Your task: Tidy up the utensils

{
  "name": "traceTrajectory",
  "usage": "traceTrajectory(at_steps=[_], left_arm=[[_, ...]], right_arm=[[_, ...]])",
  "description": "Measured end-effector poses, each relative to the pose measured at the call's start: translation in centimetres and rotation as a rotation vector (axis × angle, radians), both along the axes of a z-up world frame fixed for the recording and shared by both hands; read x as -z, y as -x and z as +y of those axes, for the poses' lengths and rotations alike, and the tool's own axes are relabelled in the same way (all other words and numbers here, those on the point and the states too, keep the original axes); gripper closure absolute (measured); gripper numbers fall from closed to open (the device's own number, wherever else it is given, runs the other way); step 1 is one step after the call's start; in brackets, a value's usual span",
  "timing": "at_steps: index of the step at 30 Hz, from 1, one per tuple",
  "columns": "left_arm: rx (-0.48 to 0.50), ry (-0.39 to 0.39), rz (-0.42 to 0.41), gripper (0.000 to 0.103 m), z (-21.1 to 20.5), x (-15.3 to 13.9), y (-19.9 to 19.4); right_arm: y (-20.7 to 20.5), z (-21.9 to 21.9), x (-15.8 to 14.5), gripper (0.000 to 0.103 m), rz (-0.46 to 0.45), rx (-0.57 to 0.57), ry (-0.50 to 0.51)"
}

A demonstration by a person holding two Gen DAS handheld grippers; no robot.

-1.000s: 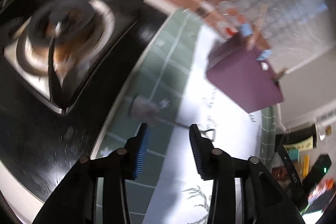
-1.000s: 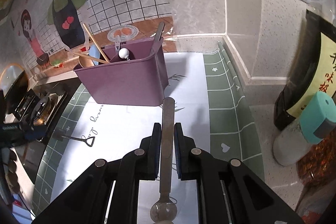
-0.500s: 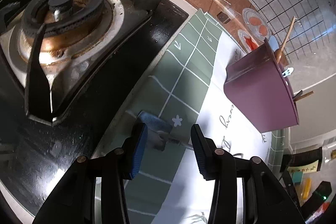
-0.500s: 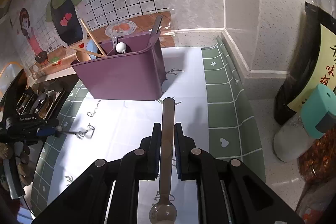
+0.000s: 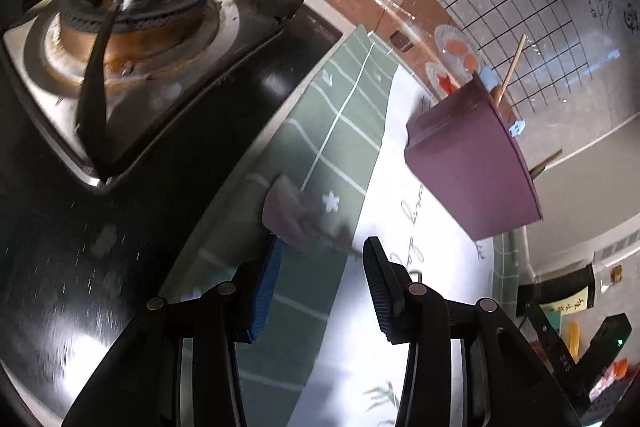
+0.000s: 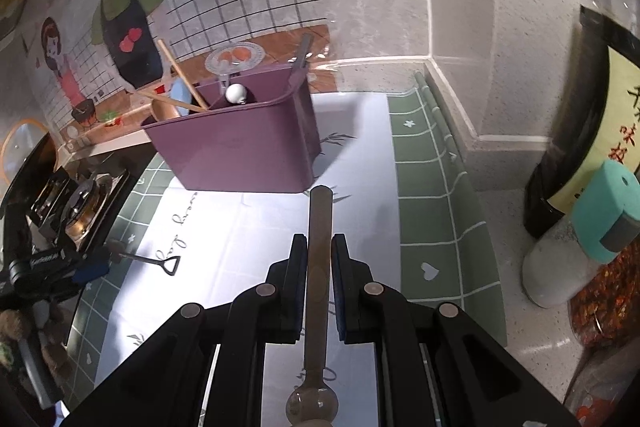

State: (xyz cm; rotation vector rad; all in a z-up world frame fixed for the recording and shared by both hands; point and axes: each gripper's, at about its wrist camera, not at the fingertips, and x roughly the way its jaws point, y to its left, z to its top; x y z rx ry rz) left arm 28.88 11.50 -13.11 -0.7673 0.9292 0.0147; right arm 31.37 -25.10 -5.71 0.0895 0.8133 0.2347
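While the right tool (image 6: 316, 263) is gripping a metal utensil (image 6: 319, 227), a purple bin (image 6: 240, 143) is sitting ahead. The left tool (image 5: 320, 259) (jaws wide, gripping nothing) is hovering over a small spatula (image 5: 292, 215).

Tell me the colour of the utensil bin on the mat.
Purple bin, seen best from the right wrist.
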Motion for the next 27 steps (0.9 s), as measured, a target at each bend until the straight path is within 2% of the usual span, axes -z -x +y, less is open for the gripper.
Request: traceTrajectory(at_steps=[6,10,11,12,13,16,22,25,27], left_arm=[[-0.008,-0.028,-0.068,0.063,0.3,0.3,-1.2],[-0.004,-0.052,-0.041,0.071,0.3,0.2,-2.9],[-0.002,-0.057,-0.026,0.080,0.3,0.2,-3.4],[0.001,-0.066,-0.001,0.096,0.3,0.3,-4.0],[0.011,-0.087,0.023,0.101,0.2,0.5,-4.6],[0.071,-0.158,0.017,0.103,-0.7,0.2,-5.7],[0.210,-0.270,-0.107,0.103,-4.1,-3.5,-3.4],[0.222,-0.313,-0.137,0.103,-4.7,-4.8,-2.5],[0.184,-0.366,-0.110,0.100,-4.3,-4.6,-2.7]], right_arm=[[0.1,0.6,-0.2,0.092,-0.006,-0.016,0.001],[0.2,0.9,0.1,0.092,0.000,-0.020,0.004],[0.2,1.0,0.1,0.092,0.001,-0.020,0.005],[0.3,1.1,0.2,0.092,0.002,-0.023,0.006],[0.4,1.1,0.2,0.092,0.002,-0.025,0.007],[0.6,1.3,0.1,0.092,-0.002,-0.027,0.012],[1.3,0.8,-0.8,0.092,-0.030,-0.018,0.007],[1.5,0.6,-1.1,0.092,-0.040,-0.011,0.001],[1.6,0.6,-1.1,0.092,-0.041,-0.008,-0.004]])
